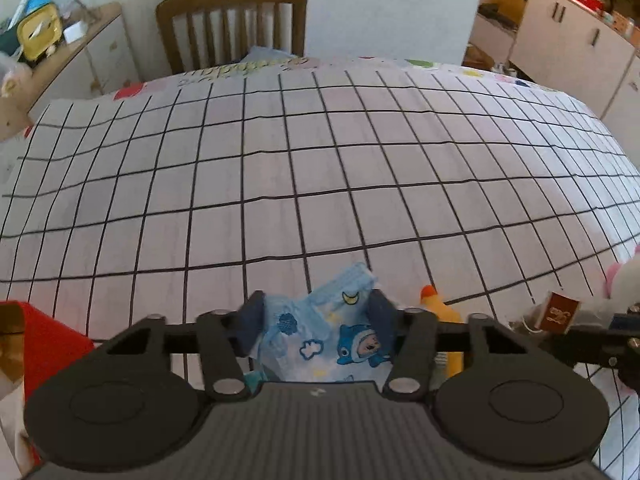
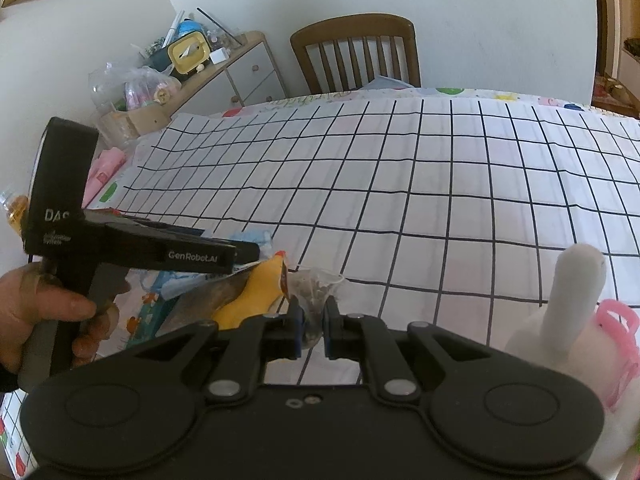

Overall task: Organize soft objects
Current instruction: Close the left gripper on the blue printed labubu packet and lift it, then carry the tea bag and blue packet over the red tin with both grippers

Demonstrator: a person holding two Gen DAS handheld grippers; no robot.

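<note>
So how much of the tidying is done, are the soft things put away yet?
Nothing looks sorted yet. The left gripper has the blue cartoon-print pack between its fingers. The right gripper is shut on a clear plastic bag. The yellow plush toy and white plush toy lie loose on the checked tablecloth, waiting.

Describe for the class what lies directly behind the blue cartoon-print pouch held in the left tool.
Behind the blue pouch only bare checked tablecloth shows, running back to a wooden chair. The left tool and the pouch itself cover whatever lies under them.
</note>
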